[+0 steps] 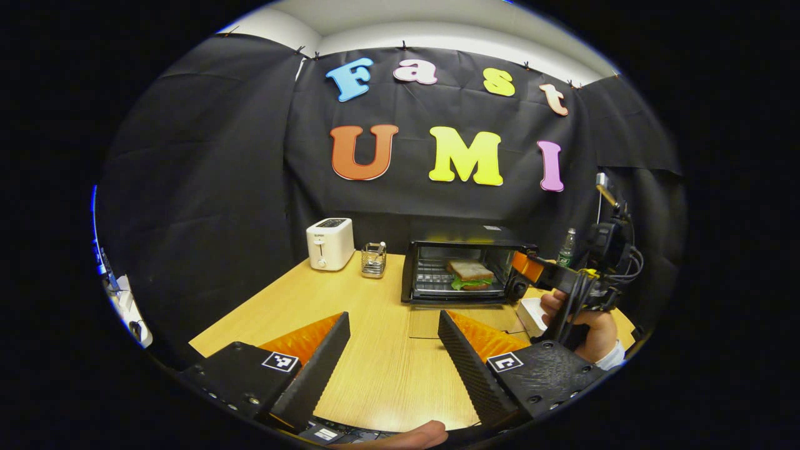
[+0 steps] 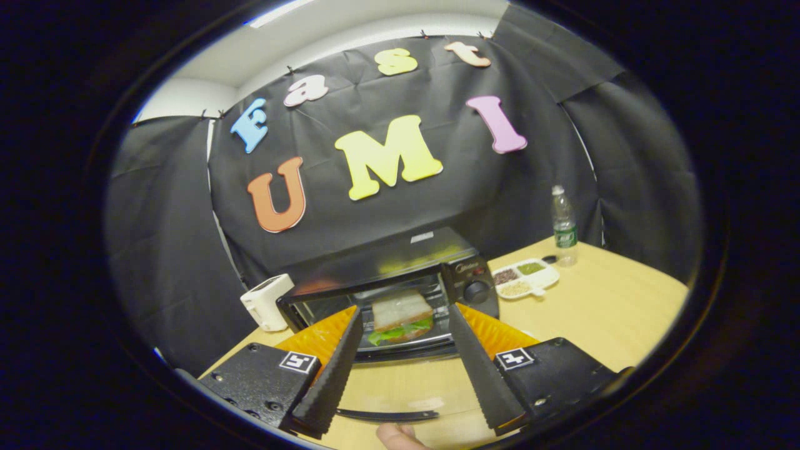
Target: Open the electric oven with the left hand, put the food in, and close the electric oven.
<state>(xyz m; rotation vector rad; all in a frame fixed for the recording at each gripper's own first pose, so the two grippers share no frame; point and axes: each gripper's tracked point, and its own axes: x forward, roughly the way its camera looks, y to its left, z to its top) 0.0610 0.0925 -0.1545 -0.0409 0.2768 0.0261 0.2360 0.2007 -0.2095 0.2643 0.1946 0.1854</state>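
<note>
The black electric oven (image 1: 465, 240) stands open at the back of the table, its glass door (image 1: 431, 322) folded down flat. A sandwich (image 1: 470, 274) with lettuce lies on the rack inside. My left gripper (image 1: 394, 319) is open and empty, well back from the oven over bare table. A hand holds my right gripper (image 1: 528, 267) at the oven's right front corner. In the right gripper view the right gripper (image 2: 405, 309) is open and empty just in front of the oven (image 2: 387, 259), with the sandwich (image 2: 403, 320) seen between its fingers and the door handle (image 2: 387, 414) below.
A white toaster (image 1: 330, 244) and a metal wire holder (image 1: 374, 259) stand left of the oven. Right of the oven are a white compartment tray (image 2: 525, 279) and a plastic bottle (image 2: 564, 225). The wooden table (image 1: 375, 375) runs forward to me.
</note>
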